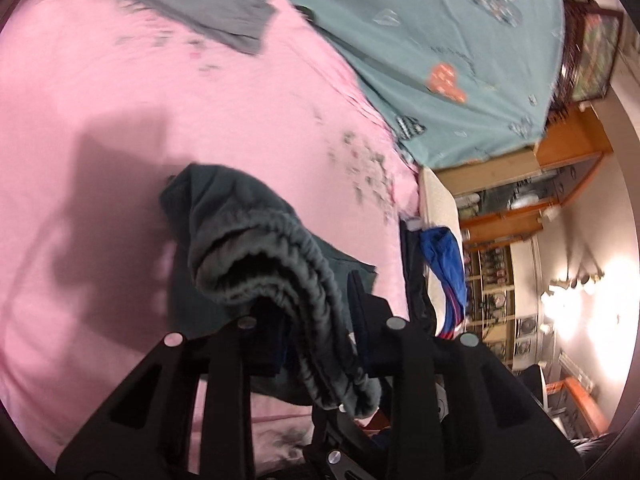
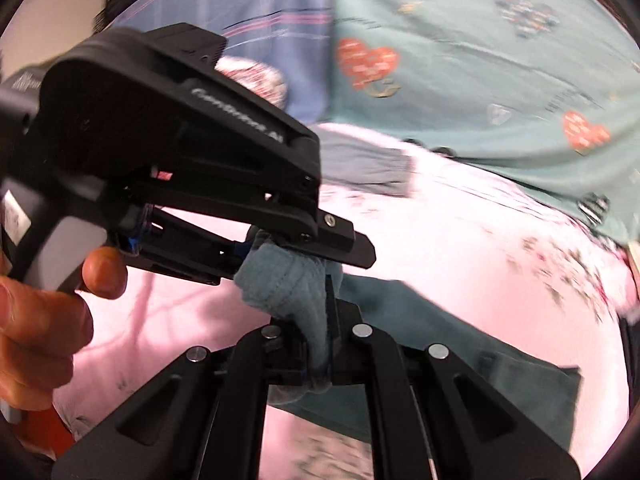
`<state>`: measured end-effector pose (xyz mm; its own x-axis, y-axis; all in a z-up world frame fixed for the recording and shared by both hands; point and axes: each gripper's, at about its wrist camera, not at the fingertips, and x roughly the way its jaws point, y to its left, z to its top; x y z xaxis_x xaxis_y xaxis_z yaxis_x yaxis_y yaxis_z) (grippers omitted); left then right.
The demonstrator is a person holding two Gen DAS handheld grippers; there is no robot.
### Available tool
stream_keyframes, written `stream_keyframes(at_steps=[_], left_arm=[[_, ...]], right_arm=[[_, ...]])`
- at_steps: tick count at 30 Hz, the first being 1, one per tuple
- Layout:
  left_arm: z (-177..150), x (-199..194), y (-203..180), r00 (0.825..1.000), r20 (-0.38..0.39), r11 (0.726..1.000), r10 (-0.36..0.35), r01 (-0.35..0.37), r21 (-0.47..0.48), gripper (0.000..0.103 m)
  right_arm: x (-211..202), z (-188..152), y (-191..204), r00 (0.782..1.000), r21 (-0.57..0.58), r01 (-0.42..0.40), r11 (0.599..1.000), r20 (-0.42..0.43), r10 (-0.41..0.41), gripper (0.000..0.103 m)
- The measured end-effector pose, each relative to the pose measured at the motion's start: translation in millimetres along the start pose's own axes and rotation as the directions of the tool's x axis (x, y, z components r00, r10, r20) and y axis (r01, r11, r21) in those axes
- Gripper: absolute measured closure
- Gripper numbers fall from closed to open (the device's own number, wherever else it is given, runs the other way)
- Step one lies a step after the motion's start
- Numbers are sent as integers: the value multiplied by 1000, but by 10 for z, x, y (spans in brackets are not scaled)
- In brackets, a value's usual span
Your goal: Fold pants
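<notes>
1. Left wrist view: dark grey-green pants [image 1: 256, 240], elastic waistband bunched, lifted off the pink bedsheet [image 1: 100, 120] at about 6 o'clock.
2. Clamped on the waistband: left gripper [image 1: 316, 344] and right gripper [image 2: 316, 344], both closed on fabric.
3. Fold barely begun; legs trailing toward 4 o'clock, flattening and folding left.

I can see white letters on the side of the black plastic left gripper [image 2: 320, 258], where it shows in my right camera. They are blurry. The end looks like "AI", and I cannot read the rest. The hearts on the green blanket [image 2: 480, 60] have tiny marks, too smeared to read.
</notes>
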<state>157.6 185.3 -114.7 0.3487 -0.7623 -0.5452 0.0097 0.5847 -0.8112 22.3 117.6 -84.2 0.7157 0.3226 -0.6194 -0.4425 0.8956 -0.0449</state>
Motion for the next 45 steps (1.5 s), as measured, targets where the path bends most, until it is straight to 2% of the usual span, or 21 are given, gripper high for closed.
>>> stream_keyframes(at_steps=[7,12,19,27,29,30,31,34,37,41,43,44,45], left_arm=[[-167,1057,-843,991,-133,988,8,13,156,76],[-365,1838,-1212,974,-216,975,71,-22,222,77],[-581,2547,-1466,942,-285,949,180,-90,301,77],[-690,3103,-1485,905,-320,929,281,-172,328,75],[-714,3156,-1498,896,-313,919,314,-204,338,62],[-714,3155,-1526,898,-294,912,327,-218,347,52],[-717,3131,-1542,899,-281,906,335,-226,358,47],[-710,2967,-1612,903,-229,878,364,-251,407,39],[-675,2713,-1592,905,-160,852,394,-294,434,36],[-658,2370,-1391,877,-62,801,477,-404,442,36],[-674,2246,-1278,855,-35,774,518,-450,446,36],[-684,2199,-1218,845,-27,763,534,-468,446,36],[-698,2138,-1133,833,-17,751,553,-489,443,36]], right_arm=[[-392,-314,-954,989,152,147,977,-31,-144,97],[-492,-649,-1526,975,244,218,945,-107,-197,97],[-583,-1141,-2069,963,346,253,903,-178,-202,97],[-505,-1550,-2432,964,476,230,849,-232,-132,97],[-478,-1633,-2509,968,511,204,835,-235,-93,96],[-455,-1701,-2553,970,541,183,821,-238,-60,96],[-433,-1735,-2596,970,563,171,808,-239,-39,96],[-409,-1881,-2725,976,656,106,747,-212,48,96],[-400,-1908,-2766,977,667,76,742,-197,77,95],[-343,-1947,-2937,978,697,42,716,-176,115,92],[-324,-1952,-3075,976,720,18,694,-165,145,88],[-244,-1937,-3316,975,727,12,687,-162,155,85],[-302,-1905,-3328,973,728,6,685,-162,164,82]])
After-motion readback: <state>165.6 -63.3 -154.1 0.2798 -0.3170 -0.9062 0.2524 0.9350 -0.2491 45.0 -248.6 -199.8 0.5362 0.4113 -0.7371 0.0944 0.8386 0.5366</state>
